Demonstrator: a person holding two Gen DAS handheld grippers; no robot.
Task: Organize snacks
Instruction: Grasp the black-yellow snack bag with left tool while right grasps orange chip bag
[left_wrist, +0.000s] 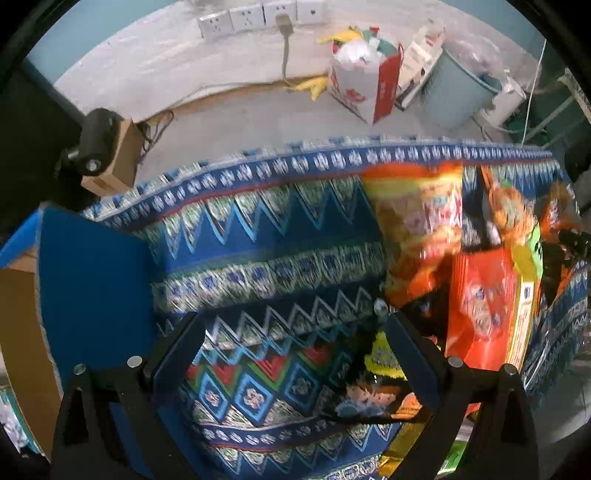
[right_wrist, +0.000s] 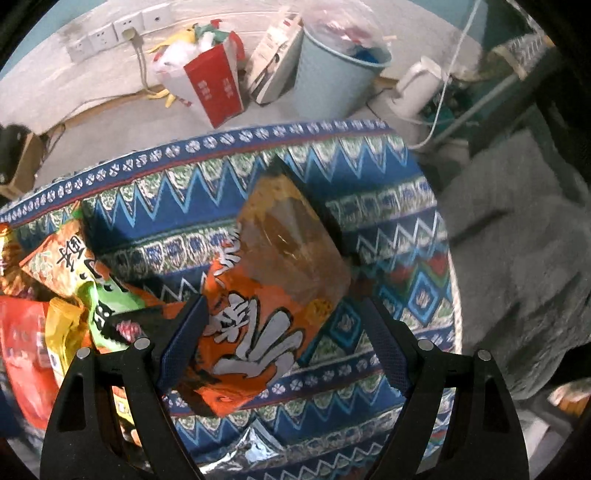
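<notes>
Soft, even indoor light fills both views, cool and slightly washed out, with no hard shadows. Fisheye distortion bows the far wall and the white row of wall sockets (left_wrist: 258, 16), and black vignetting closes every corner. Motion blur smears the orange and yellow foil snack packets (left_wrist: 424, 221) at the right in the left wrist view, and the grey floor (right_wrist: 517, 240) at the right in the right wrist view. The translucent orange snack bag (right_wrist: 280, 266) carries pale glare streaks.
</notes>
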